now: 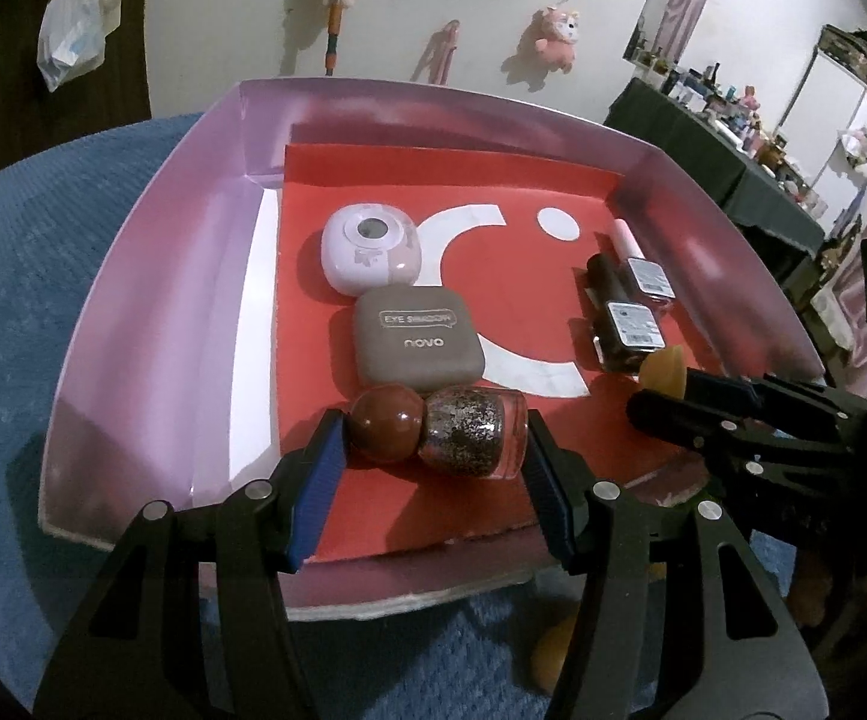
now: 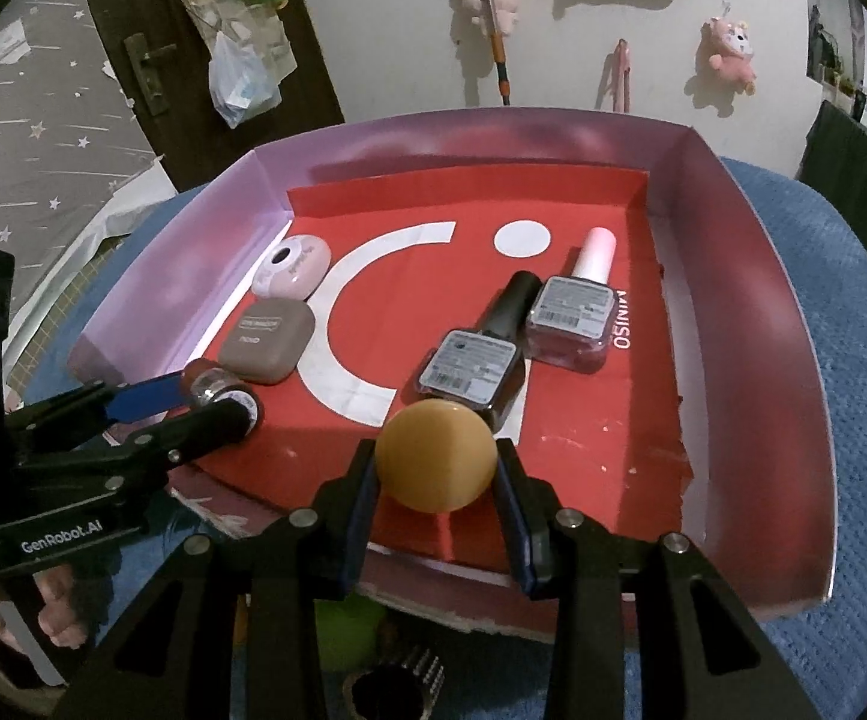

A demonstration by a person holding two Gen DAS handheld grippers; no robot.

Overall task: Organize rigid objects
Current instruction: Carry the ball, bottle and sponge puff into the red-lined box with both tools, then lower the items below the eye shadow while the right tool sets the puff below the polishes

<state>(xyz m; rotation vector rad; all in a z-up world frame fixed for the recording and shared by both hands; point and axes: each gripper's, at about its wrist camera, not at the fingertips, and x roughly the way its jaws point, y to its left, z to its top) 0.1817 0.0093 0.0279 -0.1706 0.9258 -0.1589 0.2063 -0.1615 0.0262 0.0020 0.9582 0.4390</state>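
Landmark: a shallow pink-walled box tray (image 2: 751, 312) lined with a red sheet (image 1: 511, 276) that bears a white curved stroke and a white dot; it sits on a blue cloth (image 1: 25, 312).

Left gripper (image 1: 436, 438): jaws set narrowly on a glitter nail-polish bottle (image 1: 472, 429) lying sideways with a round brown cap (image 1: 386, 423); one blue pad touches the cap, the other the bottle's base. The bottle hangs over the tray's near-left part, just in front of the brown compact.

Right gripper (image 2: 438, 459): jaws closed narrowly on a round mustard-yellow cap (image 2: 436, 456), seen end-on over the tray's near middle, just in front of the dark bottle; what lies beneath the cap is hidden.

Brown compact (image 1: 418, 339): square, rounded, lid reading "EYE SHADOW" and "novo"; left side of the tray.

Pale pink compact (image 1: 367, 246): rounded, with a dark round window; just behind the brown one, touching it.

Dark nail-polish bottle (image 2: 478, 366): black cap, lying flat right of the tray's centre, barcode label up, print too small to read.

Pink nail-polish bottle (image 2: 571, 318): pale pink cap, lying just beside the dark one, same kind of label.

Writing on the sheet: "MINISO" (image 2: 622, 321), beside the pink bottle.

Left gripper's body: "GenRobot.AI" in white, seen from the right wrist view.
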